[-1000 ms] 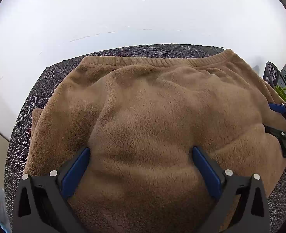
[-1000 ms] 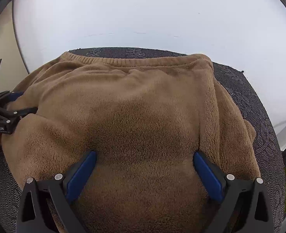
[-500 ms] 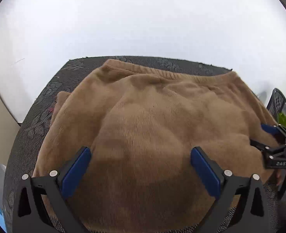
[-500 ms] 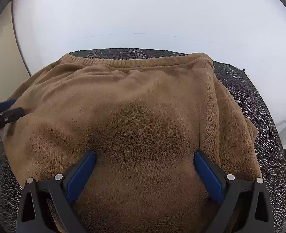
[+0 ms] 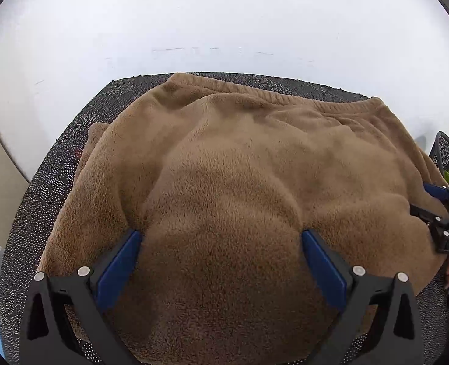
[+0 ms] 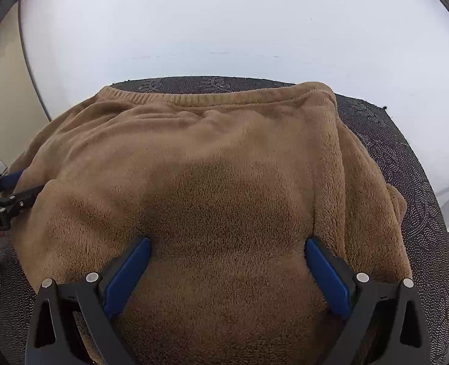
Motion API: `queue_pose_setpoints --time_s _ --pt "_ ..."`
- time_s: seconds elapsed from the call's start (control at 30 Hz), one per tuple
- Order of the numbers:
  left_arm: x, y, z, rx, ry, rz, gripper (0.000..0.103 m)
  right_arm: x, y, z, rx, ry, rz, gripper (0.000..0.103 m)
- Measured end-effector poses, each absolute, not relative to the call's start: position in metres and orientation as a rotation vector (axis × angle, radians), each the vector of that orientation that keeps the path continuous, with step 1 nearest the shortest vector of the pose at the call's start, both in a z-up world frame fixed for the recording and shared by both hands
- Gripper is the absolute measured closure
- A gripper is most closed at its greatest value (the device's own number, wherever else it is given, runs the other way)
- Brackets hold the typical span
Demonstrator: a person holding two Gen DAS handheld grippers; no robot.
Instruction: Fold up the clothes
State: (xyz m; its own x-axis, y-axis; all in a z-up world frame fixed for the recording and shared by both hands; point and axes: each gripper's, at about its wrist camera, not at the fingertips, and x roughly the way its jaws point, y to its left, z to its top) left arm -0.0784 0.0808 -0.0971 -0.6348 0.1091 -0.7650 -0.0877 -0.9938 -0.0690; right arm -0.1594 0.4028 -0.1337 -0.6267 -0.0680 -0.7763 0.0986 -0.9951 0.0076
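1. Left gripper [image 5: 221, 261] sits with its jaws spread wide, blue pads pressed into the pile on either side of a mound of brown fleece garment [image 5: 239, 182], straddling it and clamping nothing.
2. Right gripper [image 6: 227, 264] matches it: jaws wide apart, pads resting against the fleece, holding nothing.
3. We have the garment straight ahead of both grippers and beneath them, its long axis running side to side, so each gripper stands at one end of the near edge and neither is clearly nearer.
4. Its ribbed hem [image 6: 224, 99] lies along the far side, well away from both sets of pads; we judge the coming move turns on carrying the near edge forward toward that hem.
5. Looks-wise it's thick, plush, already doubled into a rounded bundle, with soft bulges rather than crisp creases; a layer pokes out at the right side in the right wrist view.
6. Underneath is a dark dotted mat [image 5: 60, 182] on a white tabletop [image 5: 224, 24].
7. Off to the far right, a black mesh basket [image 5: 445, 152] edges into the left wrist view.
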Motion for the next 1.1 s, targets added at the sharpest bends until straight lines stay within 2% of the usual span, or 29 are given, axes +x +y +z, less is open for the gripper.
queue_pose_setpoints --time_s 0.17,0.4,0.5,0.6,0.7,0.8,0.87,1.0,1.1 --pt "-0.074 0.078 -0.095 -1.251 -0.091 2.742 0.000 -0.159 0.401 -0.133 1.314 0.060 -2.753 0.001" --pt "-0.051 0.040 -0.077 -1.127 -0.403 2.762 0.000 -0.152 0.403 -0.126 1.269 0.033 -2.783 0.001" --pt "-0.053 0.023 -0.069 -1.100 -0.456 2.787 0.000 -0.140 0.402 -0.109 1.221 -0.104 -2.853 0.001" --pt "-0.067 0.019 -0.077 -1.204 -0.390 2.818 0.000 -0.138 0.389 -0.094 1.160 -0.300 -2.819 0.001" --pt "-0.068 0.022 -0.084 -1.211 -0.321 2.822 0.000 -0.149 0.359 -0.095 1.170 -0.241 -2.776 0.001" --pt "-0.069 0.025 -0.092 -1.216 -0.252 2.824 0.000 -0.167 0.327 -0.124 1.332 -0.005 -2.748 0.001" --pt "-0.070 0.022 -0.093 -1.215 -0.273 2.809 0.000 -0.167 0.319 -0.132 1.316 0.071 -2.780 0.001" --pt "-0.067 0.009 -0.090 -1.184 -0.440 2.767 0.000 -0.169 0.320 -0.131 1.329 0.054 -2.777 0.001" --pt "-0.061 -0.006 -0.081 -1.177 -0.636 2.789 0.000 -0.170 0.315 -0.112 1.321 -0.009 -2.804 0.001"
